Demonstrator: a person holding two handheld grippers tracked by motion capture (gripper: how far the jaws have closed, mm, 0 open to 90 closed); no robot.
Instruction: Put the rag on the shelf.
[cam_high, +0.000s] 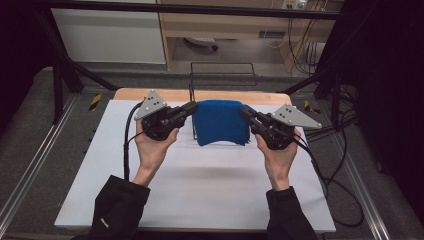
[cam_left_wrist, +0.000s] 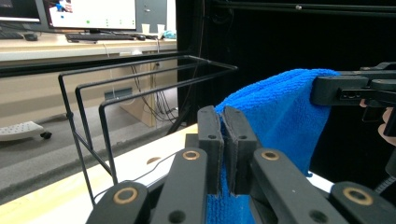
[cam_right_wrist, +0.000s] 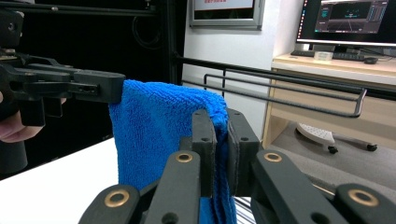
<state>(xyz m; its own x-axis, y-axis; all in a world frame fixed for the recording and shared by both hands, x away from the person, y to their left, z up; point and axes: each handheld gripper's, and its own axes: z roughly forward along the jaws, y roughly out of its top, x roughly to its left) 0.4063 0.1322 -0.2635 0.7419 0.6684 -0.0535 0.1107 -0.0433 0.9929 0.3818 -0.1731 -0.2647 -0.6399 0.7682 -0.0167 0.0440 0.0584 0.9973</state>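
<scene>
The blue towel (cam_high: 220, 122) is held up above the white table (cam_high: 200, 190), pinched at its top corners by the left gripper (cam_high: 191, 108) and the right gripper (cam_high: 245, 113). Draping it over the black wire rack (cam_left_wrist: 140, 88) behind is judged not yet done.

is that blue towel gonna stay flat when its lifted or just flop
Likely floppy: held between the left gripper and the right gripper, the blue towel hangs down in soft folds and its lower edge bows. It probably weighs little, since pinches at two top corners carry it. Its looped, fuzzy surface suggests it won't slip easily from the shut jaws.
</scene>
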